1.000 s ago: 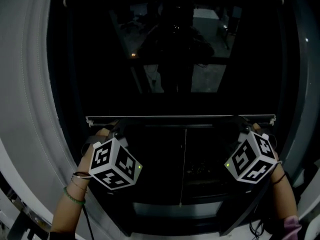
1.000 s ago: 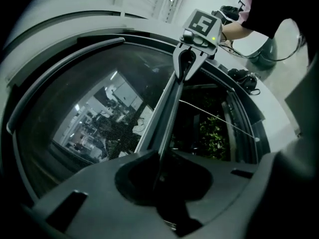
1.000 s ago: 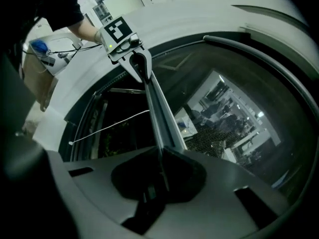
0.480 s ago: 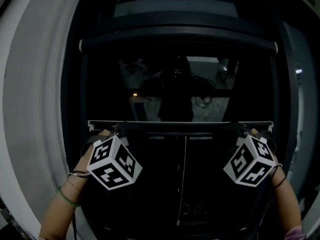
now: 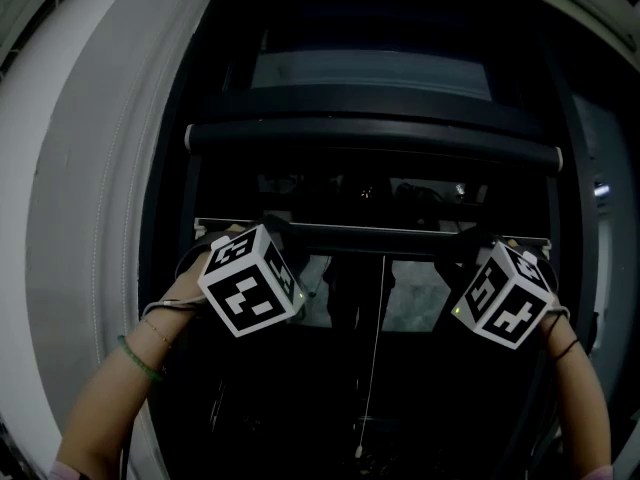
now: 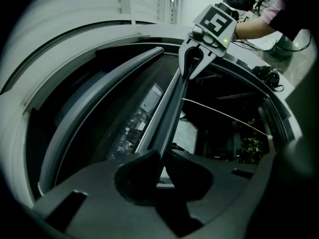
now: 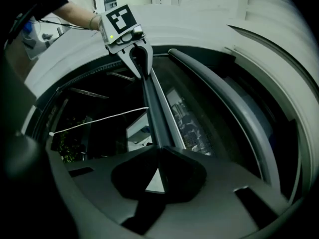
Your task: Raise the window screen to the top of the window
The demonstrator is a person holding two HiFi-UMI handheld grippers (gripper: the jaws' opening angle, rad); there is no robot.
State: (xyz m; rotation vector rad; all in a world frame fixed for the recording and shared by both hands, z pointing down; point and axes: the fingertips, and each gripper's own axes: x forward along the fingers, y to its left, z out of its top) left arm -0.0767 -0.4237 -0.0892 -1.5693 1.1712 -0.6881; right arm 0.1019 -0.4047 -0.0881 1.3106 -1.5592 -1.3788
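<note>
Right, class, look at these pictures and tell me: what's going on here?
A person holds a gripper in each hand. The left gripper and the right gripper are each shut on the bottom bar of the window screen, one near each end. The bar lies level, a little below the roller tube overhead, so the screen is mostly up but not yet at the top. A thin pull cord hangs below the bar's middle.

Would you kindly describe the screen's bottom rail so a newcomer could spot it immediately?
Find the white window frame. Of two horizontal bars crossing it, the bottom rail is the lower, thinner one, pale-edged, clamped by the left gripper and right gripper.
</note>
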